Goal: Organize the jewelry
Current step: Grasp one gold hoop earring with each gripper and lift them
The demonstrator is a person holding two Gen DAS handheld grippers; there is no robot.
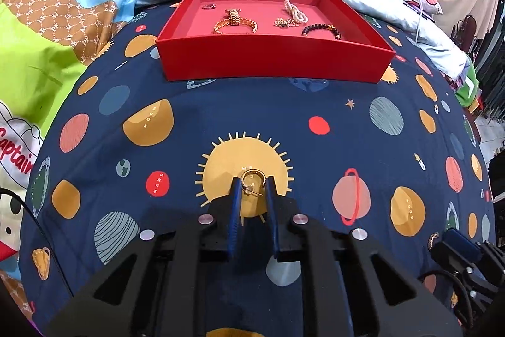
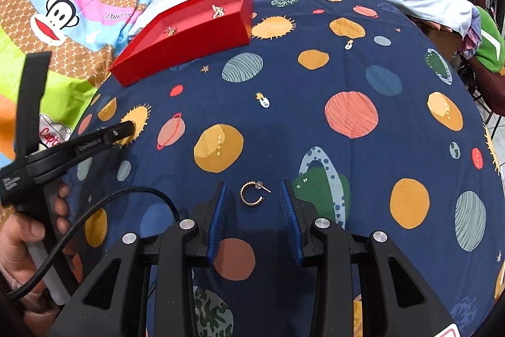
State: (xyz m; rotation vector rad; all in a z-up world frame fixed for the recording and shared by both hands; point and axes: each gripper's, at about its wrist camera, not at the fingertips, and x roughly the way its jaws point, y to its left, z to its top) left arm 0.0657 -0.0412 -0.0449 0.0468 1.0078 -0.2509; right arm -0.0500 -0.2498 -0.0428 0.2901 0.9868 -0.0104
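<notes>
Gold hoop earring clamped in left gripper; right gripper apart around second earring, near red box.

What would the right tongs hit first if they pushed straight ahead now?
Likely the gold earring, lying on the bedsheet between the open right tongs. Beyond it is only sheet, though depth is hard to judge.

gold hoop earring flat on sun print, second hoop earring on navy, red tray holding bracelets
</notes>
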